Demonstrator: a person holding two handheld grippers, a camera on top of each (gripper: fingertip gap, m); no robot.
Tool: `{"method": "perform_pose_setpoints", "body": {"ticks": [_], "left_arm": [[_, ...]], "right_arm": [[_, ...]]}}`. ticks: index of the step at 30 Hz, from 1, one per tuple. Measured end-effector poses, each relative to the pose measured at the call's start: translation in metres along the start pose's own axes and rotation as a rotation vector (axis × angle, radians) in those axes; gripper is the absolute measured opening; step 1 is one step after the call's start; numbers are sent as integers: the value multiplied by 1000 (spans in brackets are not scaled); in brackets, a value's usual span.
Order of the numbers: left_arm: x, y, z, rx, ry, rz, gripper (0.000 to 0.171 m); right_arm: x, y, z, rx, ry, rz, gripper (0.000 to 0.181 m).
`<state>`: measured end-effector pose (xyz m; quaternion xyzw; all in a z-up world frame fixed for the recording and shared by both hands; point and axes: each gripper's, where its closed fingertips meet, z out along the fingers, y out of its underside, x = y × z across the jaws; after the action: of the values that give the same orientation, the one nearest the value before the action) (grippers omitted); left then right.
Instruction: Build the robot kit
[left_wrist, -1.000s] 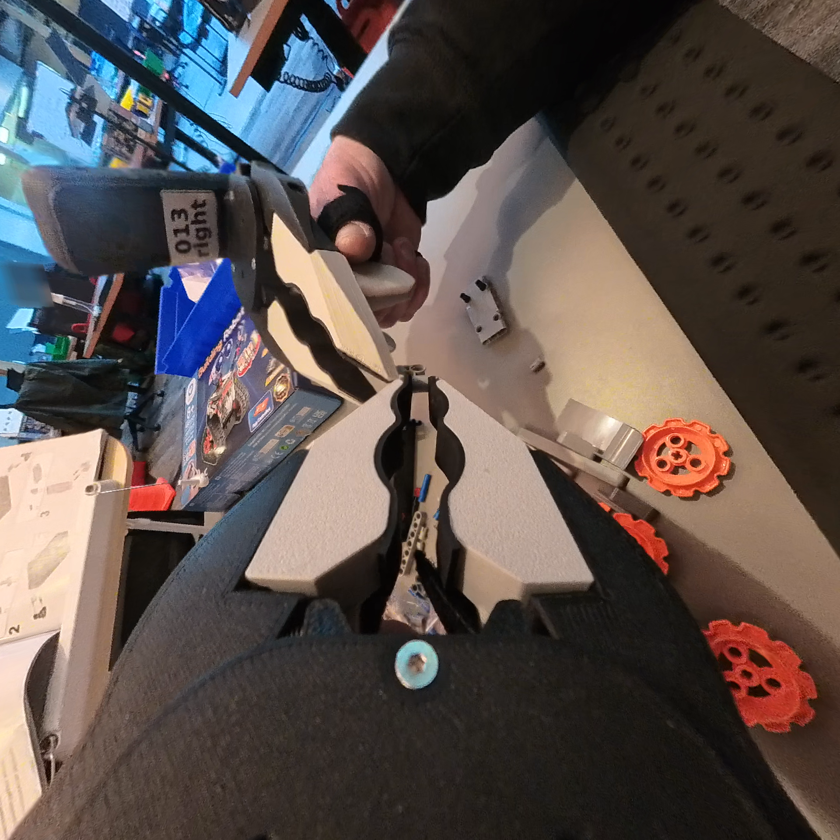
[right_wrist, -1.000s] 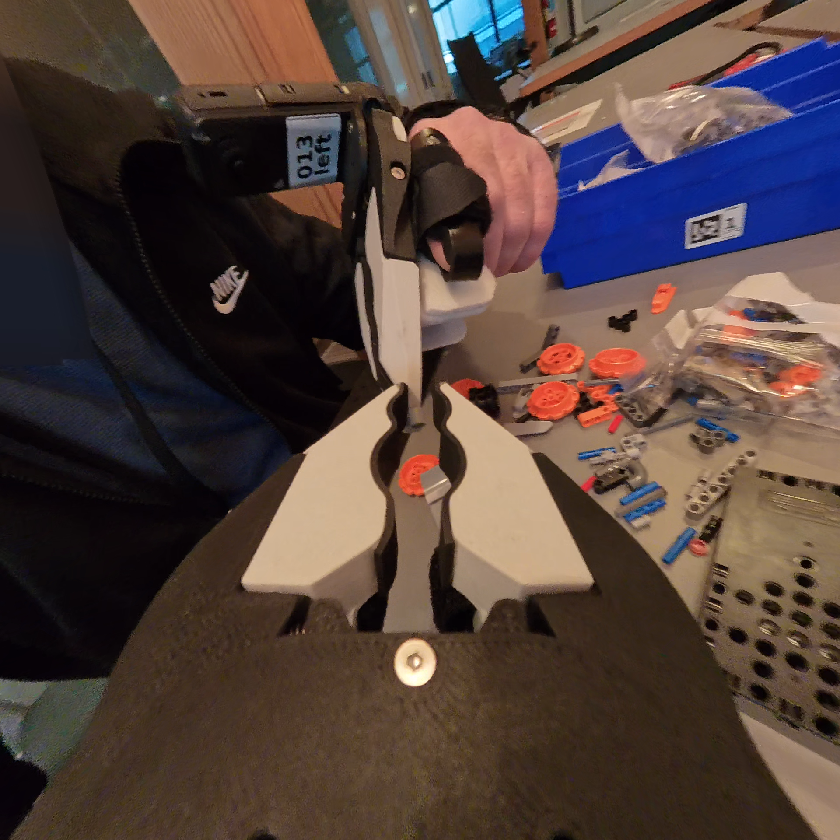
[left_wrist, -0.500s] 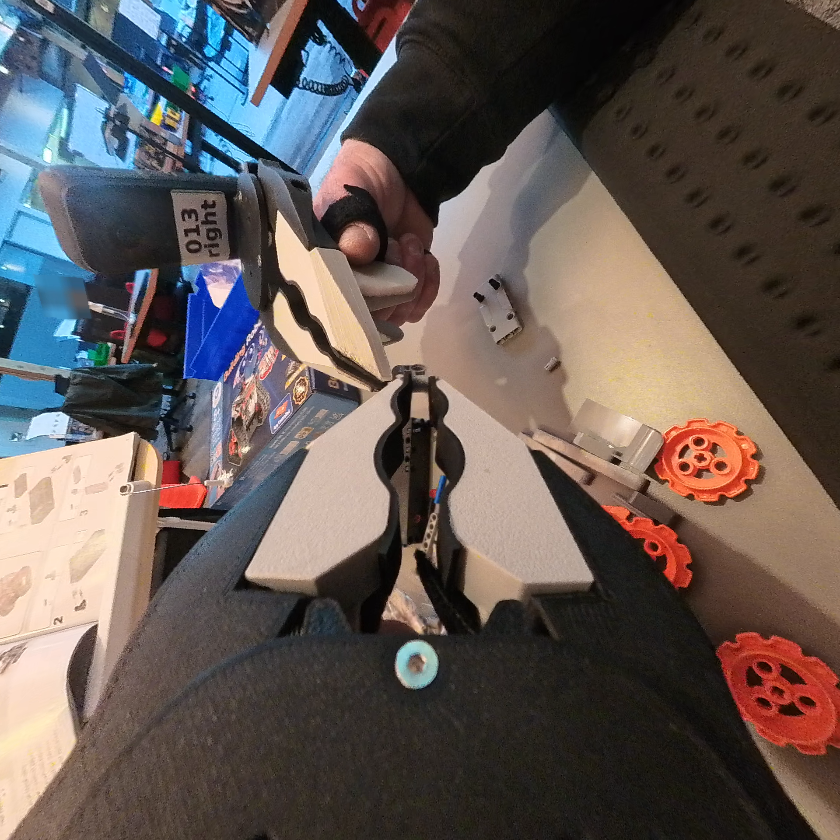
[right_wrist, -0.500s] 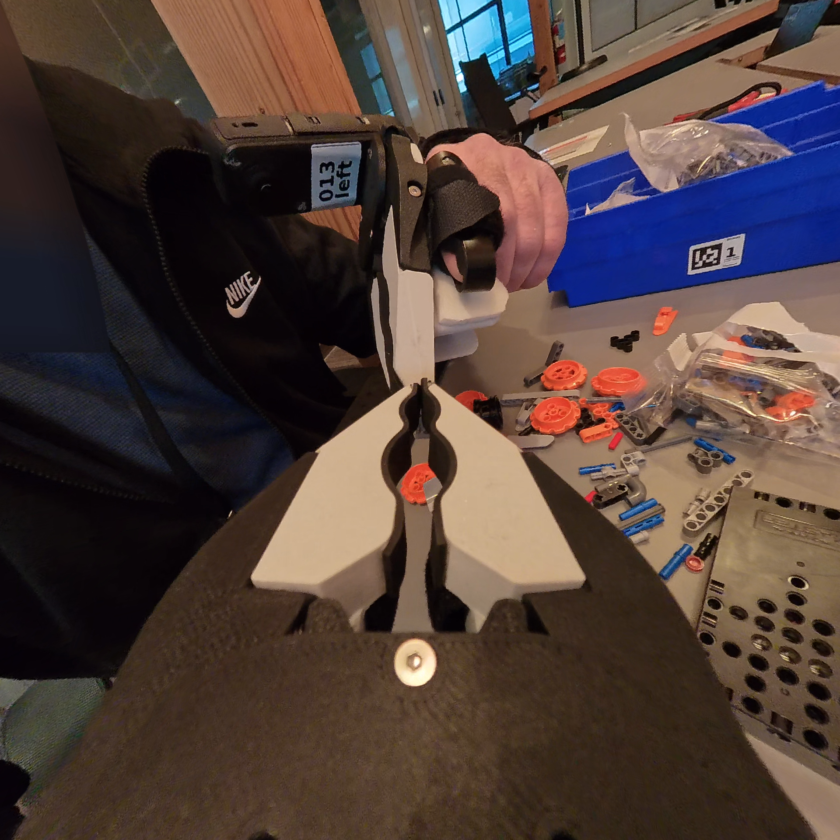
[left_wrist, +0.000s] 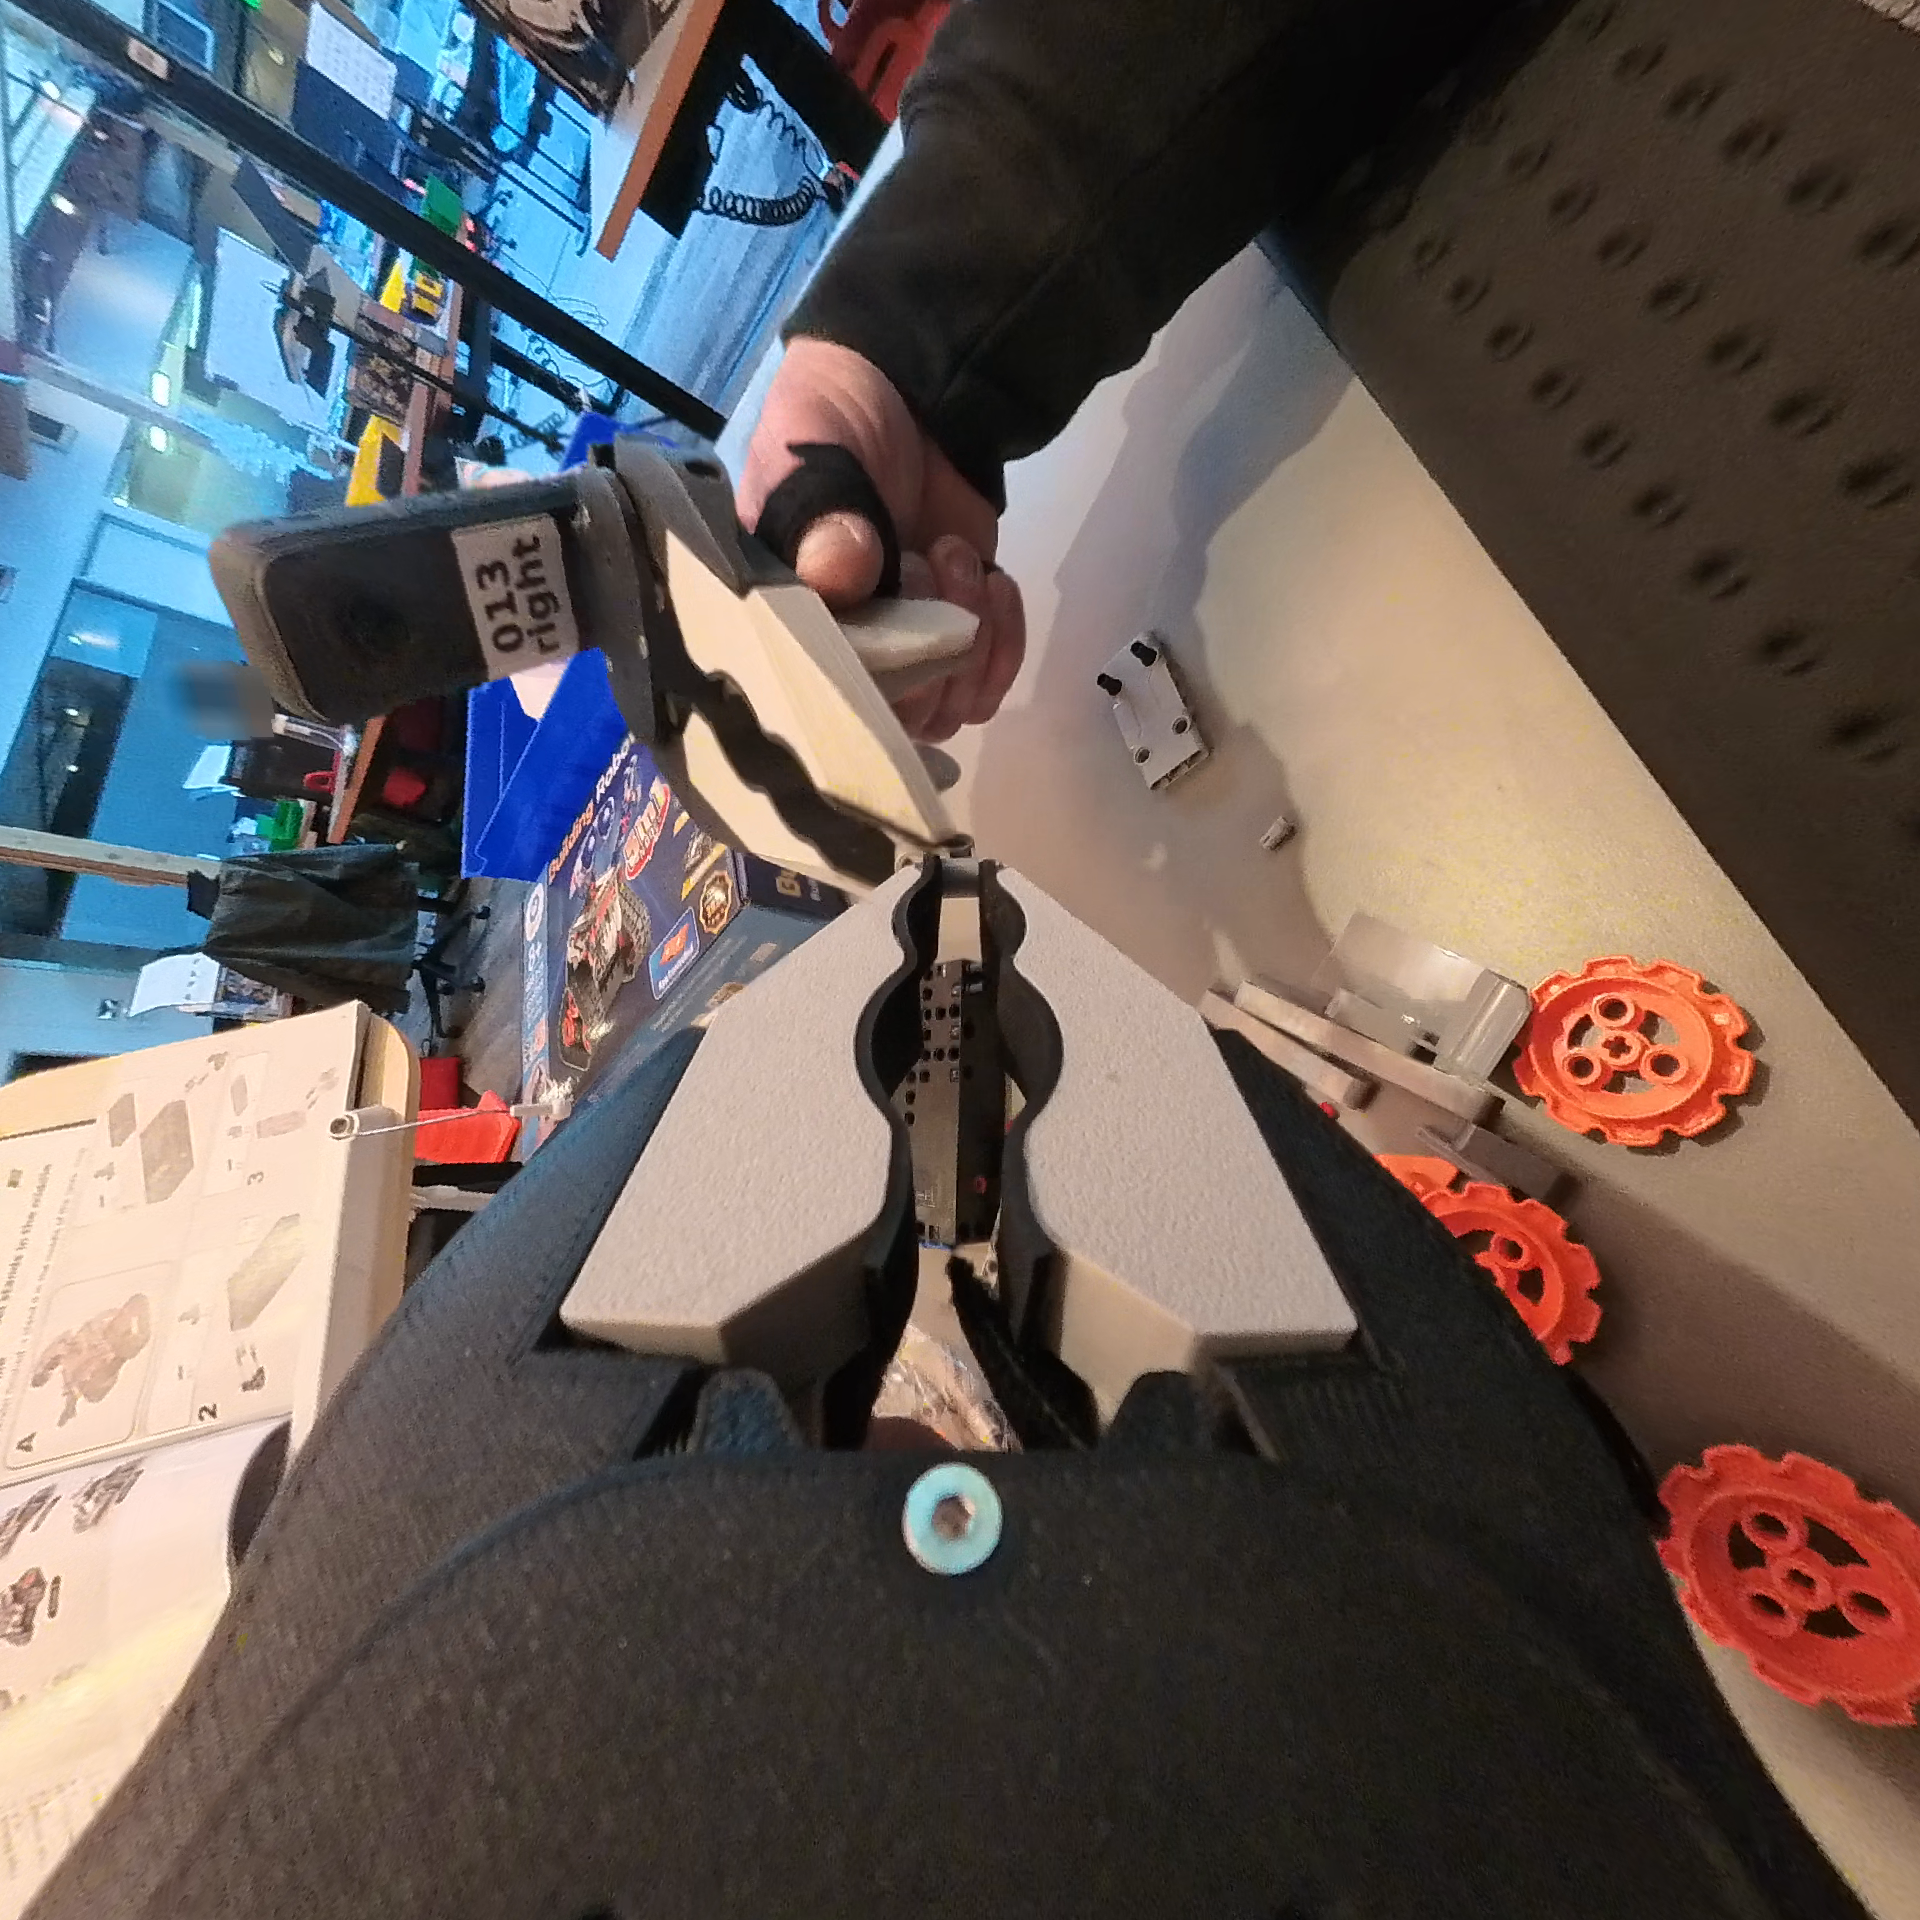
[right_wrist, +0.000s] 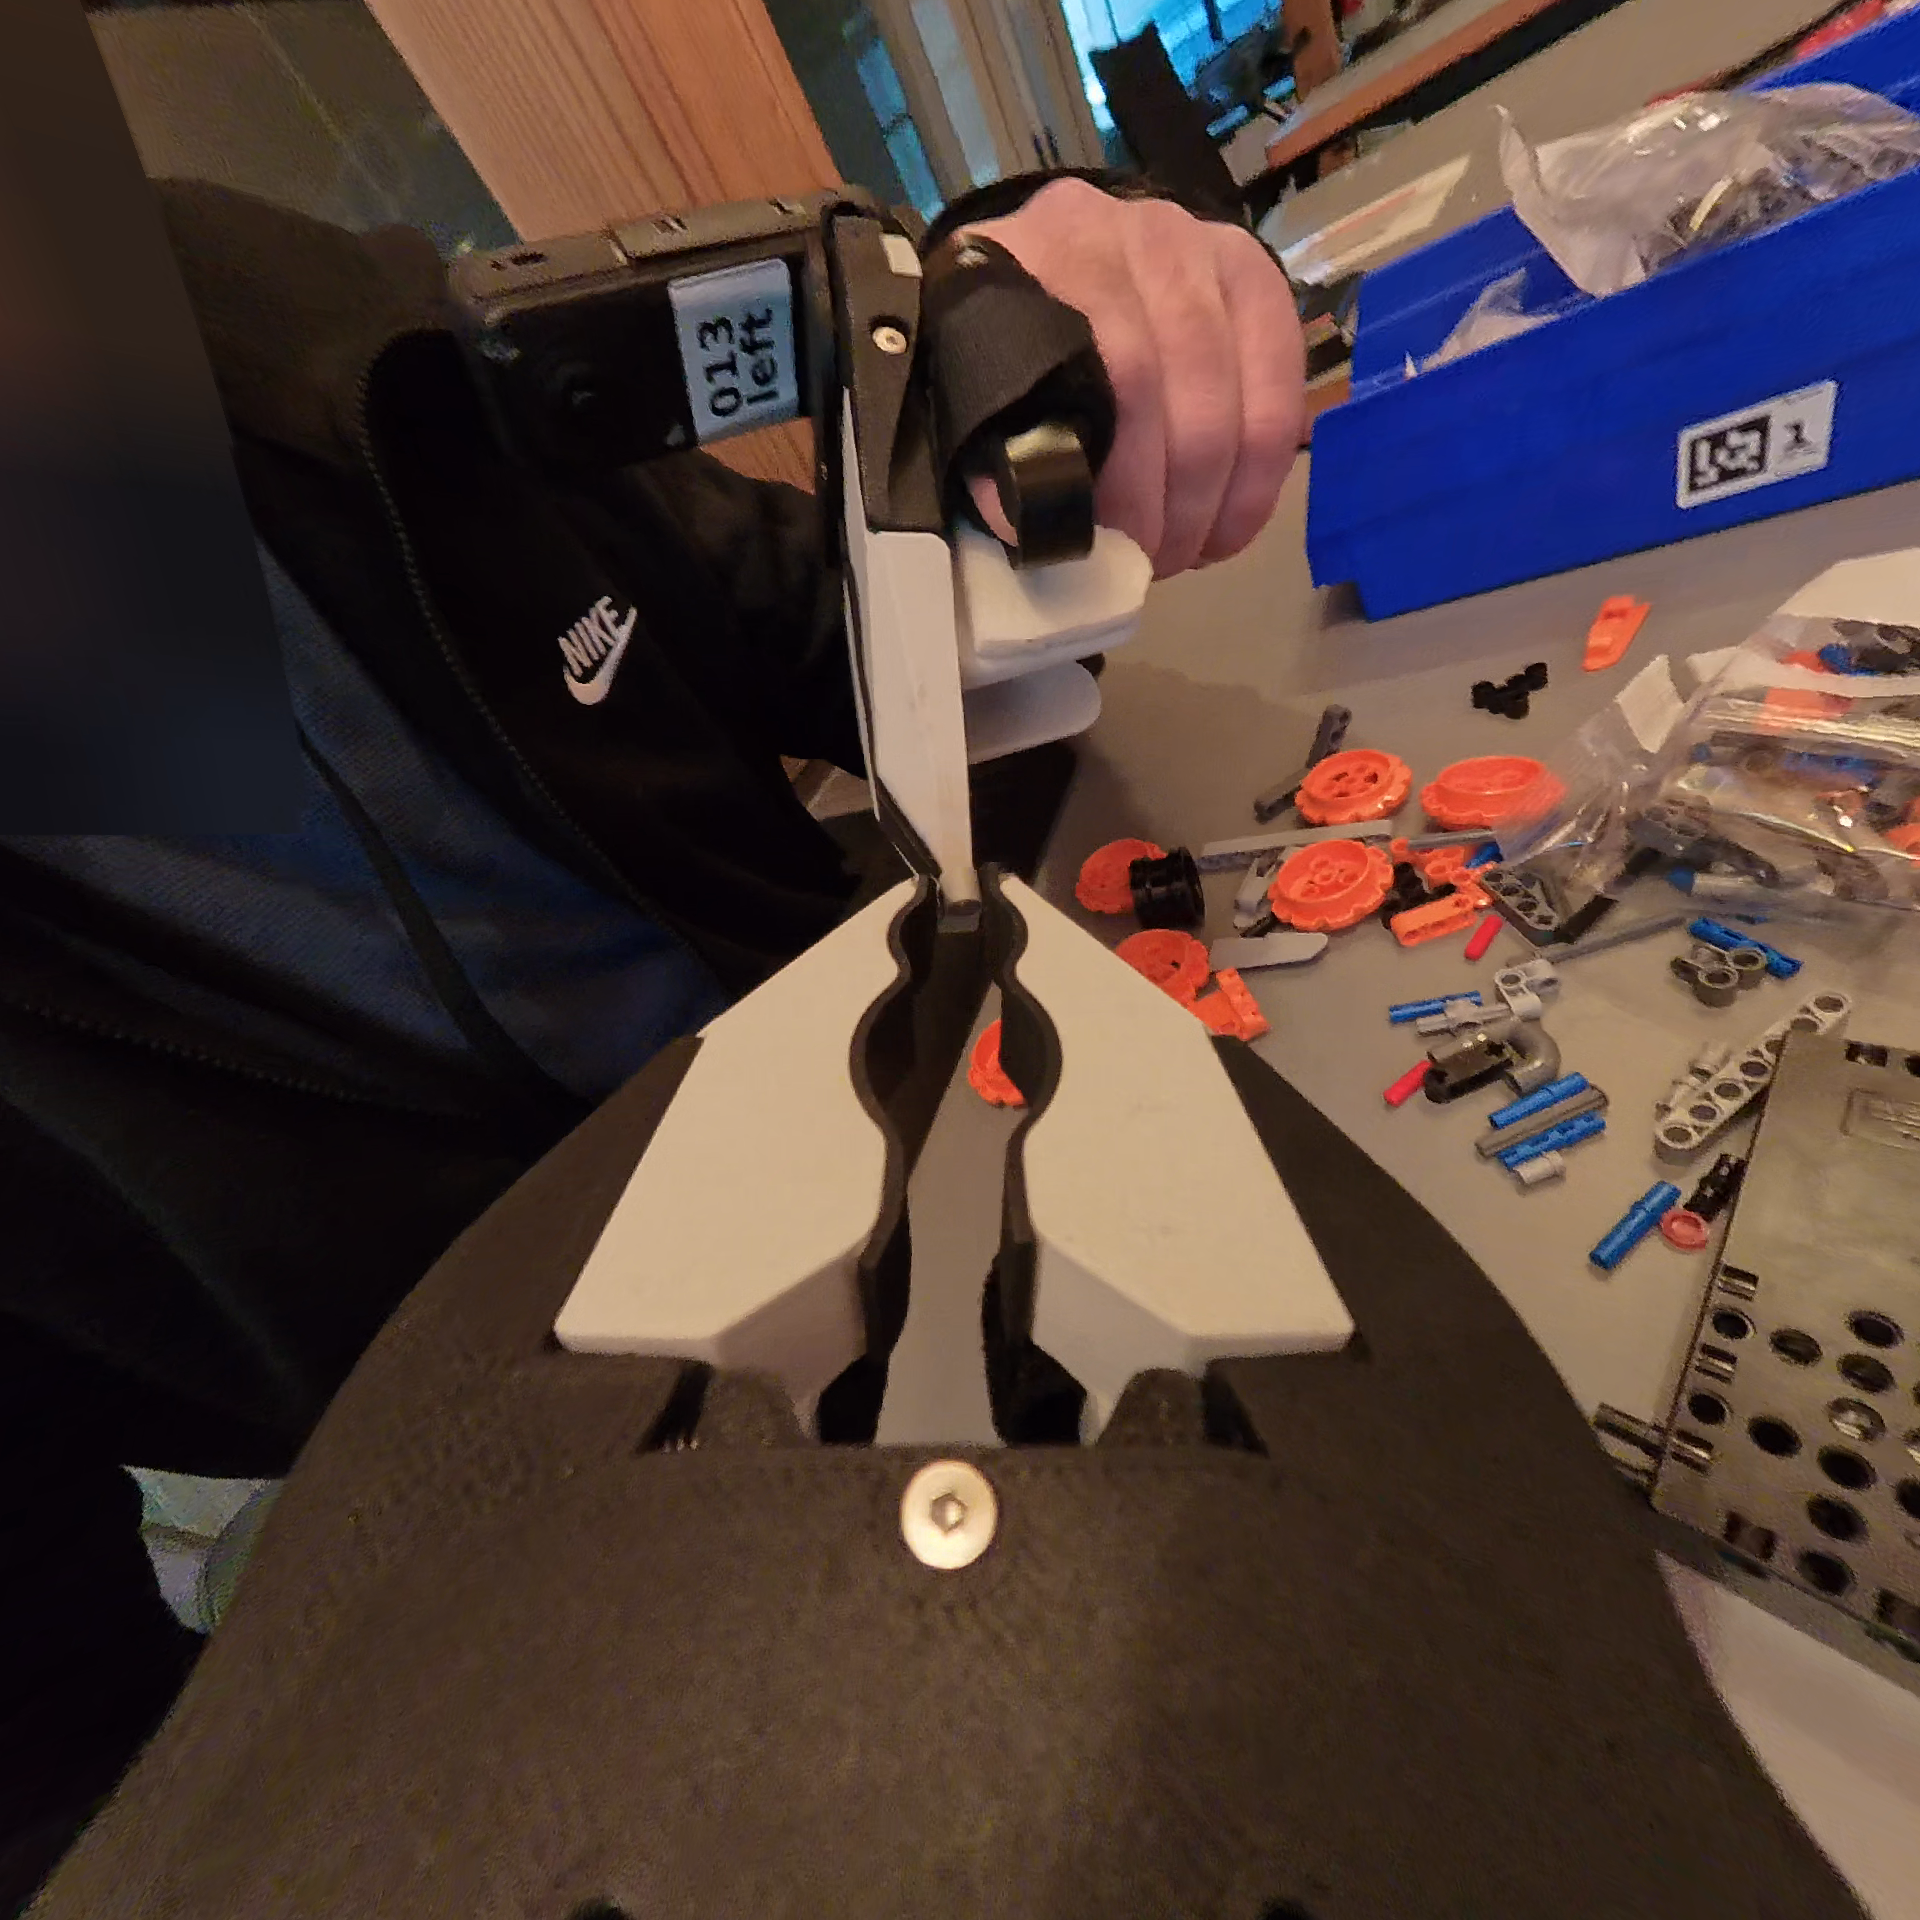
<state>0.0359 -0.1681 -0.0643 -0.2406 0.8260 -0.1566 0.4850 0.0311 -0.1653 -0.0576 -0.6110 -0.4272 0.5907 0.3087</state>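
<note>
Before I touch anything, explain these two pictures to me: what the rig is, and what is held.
There is no robot here. A person holds a hand-held gripper in each hand, and each gripper carries a camera looking along its two fingers.

The left wrist view looks out over the left gripper, and the right wrist view looks out over the right gripper. Each view also shows the other gripper.

On the grey table lie orange gears, blue pins, a bag of parts, a perforated grey plate and a blue bin.

The fingertips of both grippers meet at a small grey piece. The left gripper seems to pinch it. Whether the right one grips it is unclear.
</note>
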Motion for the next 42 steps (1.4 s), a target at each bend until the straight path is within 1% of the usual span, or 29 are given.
{"method": "perform_pose_setpoints", "body": {"ticks": [2, 5, 8, 9, 11, 12, 14, 17, 19, 21, 23, 27, 30, 32, 36, 40, 42], "left_arm": [[-1, -1, -1, 2, -3, 2, 5], [-4, -1, 0, 2, -15, -4, 5], [-21, 2, 5, -2, -100, -63, 8], [-25, 1, 9, 13, -113, -107, 8], [-10, -8, 23, 57, -12, -218, 11], [-4, -8, 34, 35, 17, -248, 8], [12, -6, 58, -18, 75, -235, 8], [37, -1, 92, -97, 165, -219, 7], [47, 1, 109, -112, 189, -223, 6], [58, 2, 120, -122, 218, -239, 8], [60, 5, 128, -140, 195, -220, 9], [68, 12, 137, -174, 222, -235, 7], [70, 11, 142, -161, 235, -240, 0], [69, 11, 143, -166, 238, -246, 0], [70, 10, 143, -153, 279, -265, 0], [71, 10, 143, -151, 297, -261, 0], [70, 10, 143, -146, 301, -270, 0]], "right_arm": [[-1, -2, 0, 10, -5, -21, 6], [-1, -4, -3, 0, 35, -70, 6], [1, -10, -23, 8, 164, -128, 6], [5, -6, -35, -9, 252, -147, 6], [6, 13, -58, -78, 396, -180, 6], [5, 21, -70, -86, 455, -182, 6], [5, 47, -88, -161, 578, -195, 6], [6, 79, -99, -227, 668, -197, 6], [7, 97, -101, -279, 699, -195, 6], [9, 106, -101, -317, 714, -205, 6], [12, 112, -103, -359, 738, -221, 6], [18, 126, -104, -425, 752, -219, 5], [18, 126, -105, -408, 749, -207, 5], [20, 131, -106, -418, 752, -194, 5], [21, 131, -113, -380, 753, -165, 4], [18, 129, -108, -340, 712, -158, 5], [18, 132, -107, -352, 704, -157, 5]]}}
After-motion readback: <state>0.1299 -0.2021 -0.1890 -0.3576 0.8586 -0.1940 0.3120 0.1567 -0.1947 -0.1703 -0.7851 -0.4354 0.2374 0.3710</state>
